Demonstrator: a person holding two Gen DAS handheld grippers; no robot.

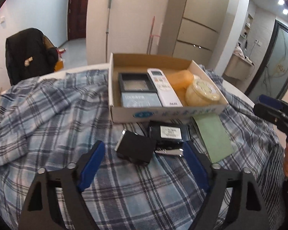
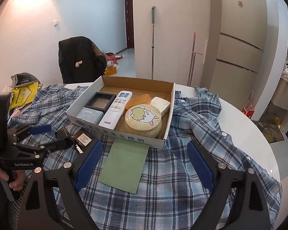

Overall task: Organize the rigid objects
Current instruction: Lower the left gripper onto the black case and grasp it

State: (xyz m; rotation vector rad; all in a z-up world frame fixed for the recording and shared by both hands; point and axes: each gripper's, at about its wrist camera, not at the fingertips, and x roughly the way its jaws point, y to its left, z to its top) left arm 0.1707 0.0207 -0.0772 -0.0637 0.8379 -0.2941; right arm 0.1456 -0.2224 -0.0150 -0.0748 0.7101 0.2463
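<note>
Shallow cardboard box (image 2: 168, 113) on plaid-clothed table: white remote control (image 2: 116, 111), round cartoon-lidded tin (image 2: 143, 119), orange soap case (image 2: 139, 100), black square tray (image 2: 101, 101), pale blue packet (image 2: 90, 116). Left gripper (image 1: 142, 158) spread wide, empty, over black rectangular case (image 1: 135, 147); right gripper (image 2: 144, 163) likewise released above green card (image 2: 124, 164).

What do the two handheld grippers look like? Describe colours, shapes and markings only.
Both are matte black frames with two long fingers, each lined inside with a blue pad, and silver round bolts at the joints. The left gripper seen from the right wrist view carries white "GenRobot.AI" lettering on its body and a black grip held by a bare hand. The right gripper matches it. No cables show.
</note>
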